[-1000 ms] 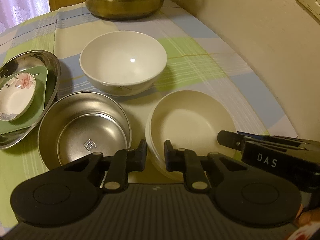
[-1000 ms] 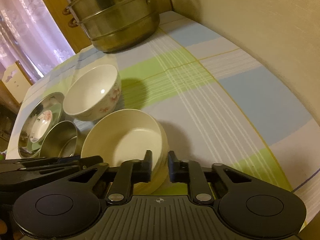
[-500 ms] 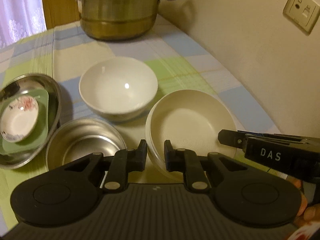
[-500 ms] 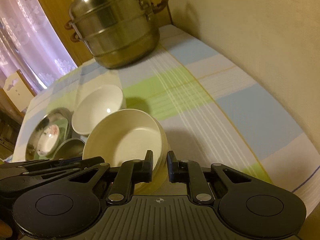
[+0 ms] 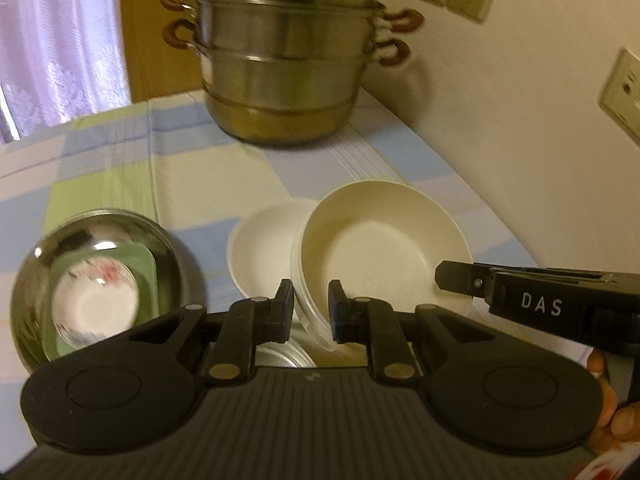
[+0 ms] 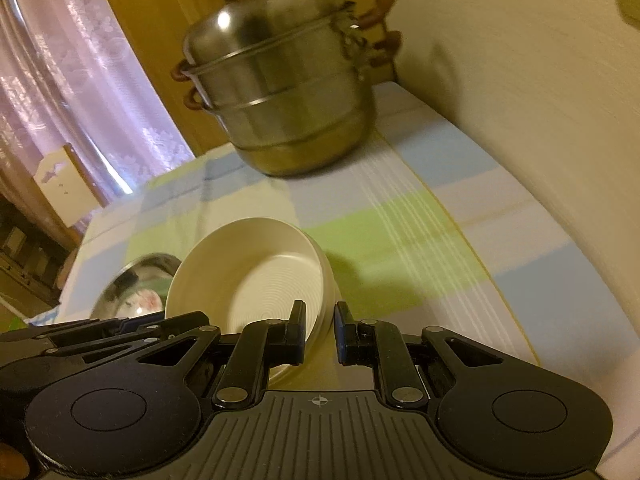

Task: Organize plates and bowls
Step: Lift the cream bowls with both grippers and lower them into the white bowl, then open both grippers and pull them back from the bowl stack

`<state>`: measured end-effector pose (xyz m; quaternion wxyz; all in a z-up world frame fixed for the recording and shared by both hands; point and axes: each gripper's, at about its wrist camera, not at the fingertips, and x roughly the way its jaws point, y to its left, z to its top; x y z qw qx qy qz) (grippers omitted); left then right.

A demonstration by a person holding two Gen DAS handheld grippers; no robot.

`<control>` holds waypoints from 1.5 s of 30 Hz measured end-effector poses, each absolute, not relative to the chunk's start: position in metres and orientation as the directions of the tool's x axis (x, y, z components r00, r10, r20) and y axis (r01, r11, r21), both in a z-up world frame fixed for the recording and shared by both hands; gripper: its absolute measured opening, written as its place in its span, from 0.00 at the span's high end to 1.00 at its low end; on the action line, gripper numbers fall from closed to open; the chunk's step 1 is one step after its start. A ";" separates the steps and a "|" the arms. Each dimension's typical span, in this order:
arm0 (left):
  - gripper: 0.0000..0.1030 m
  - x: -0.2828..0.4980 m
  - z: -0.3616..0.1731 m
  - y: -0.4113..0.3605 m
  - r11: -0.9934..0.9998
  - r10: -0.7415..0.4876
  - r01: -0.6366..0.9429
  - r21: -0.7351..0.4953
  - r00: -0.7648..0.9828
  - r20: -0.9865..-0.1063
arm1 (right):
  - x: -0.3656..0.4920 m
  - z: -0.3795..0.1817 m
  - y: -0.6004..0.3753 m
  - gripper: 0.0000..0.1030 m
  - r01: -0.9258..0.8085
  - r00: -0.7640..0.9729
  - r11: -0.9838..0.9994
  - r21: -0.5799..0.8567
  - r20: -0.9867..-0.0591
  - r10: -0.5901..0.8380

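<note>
- Two grippers hold one stack of cream plates [image 5: 384, 256], tilted and seemingly lifted above the table [image 5: 120, 160] near its wall-side edge.
- The left gripper [image 5: 310, 312] is nearly closed, clamping the stack's near-left rim.
- The right gripper [image 6: 320, 330] is nearly closed on the stack's right rim.
- Just beyond and left of the stack sits one white bowl [image 5: 260, 248].
- Farther left, one steel dish [image 5: 96, 280] holds one green plate [image 5: 146, 270] and one flowered saucer [image 5: 94, 300].
- One steel bowl [image 5: 280, 356] peeks out below the left gripper.
- One steamer pot [image 5: 288, 64] stands at the far edge.
</note>
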<state>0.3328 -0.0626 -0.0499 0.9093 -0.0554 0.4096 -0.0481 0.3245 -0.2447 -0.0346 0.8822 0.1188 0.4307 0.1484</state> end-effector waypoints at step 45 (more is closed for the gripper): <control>0.83 0.369 -0.063 -0.029 0.994 -0.097 0.027 -0.101 0.602 -0.793 | 0.374 -0.055 -0.221 0.53 -0.101 0.533 0.928 0.359 -0.768 0.355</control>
